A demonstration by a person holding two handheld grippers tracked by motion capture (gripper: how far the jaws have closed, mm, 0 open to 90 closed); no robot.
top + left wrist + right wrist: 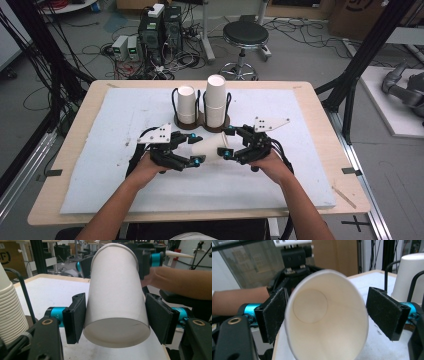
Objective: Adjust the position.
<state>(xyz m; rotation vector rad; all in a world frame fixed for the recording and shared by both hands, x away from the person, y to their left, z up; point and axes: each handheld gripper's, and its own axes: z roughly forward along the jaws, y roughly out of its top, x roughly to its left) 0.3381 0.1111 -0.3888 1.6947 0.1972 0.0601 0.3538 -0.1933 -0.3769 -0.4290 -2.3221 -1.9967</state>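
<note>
Nearest me in the high view, two forearms come in from the bottom edge, each hand wrapped round a hand-held gripper over the white mat (125, 180) that covers the bench (320, 115).

My left hand-held gripper (192, 150) points in toward the middle, and my right hand-held gripper (229, 142) faces it from the other side. Between them lies a single paper cup (207, 146) on its side, its closed base toward the left gripper and its open mouth toward the right one.

In the left gripper view the paper cup (116, 297) sits between my two black jaws, base end nearest the camera. The left jaw pad touches the cup wall; the right pad looks just off it, so I cannot tell whether this gripper is really clamped on the cup or only bracketing it. The other gripper's jaws show at the cup's far rim.

In the right gripper view I look straight into the cup's mouth (325, 315). My jaws stand apart here: the left pad is at the rim, the right pad is clearly clear of it with bench showing in the gap.

Just beyond the grippers stands a dark two-slot cup holder (200, 122) with wire loops. Its left slot carries a shorter stack of cups (186, 104), its right slot a taller stack (215, 100).

Past the bench edge, on the floor, I see a round black stool (245, 37) and computer boxes with cables (160, 35).
</note>
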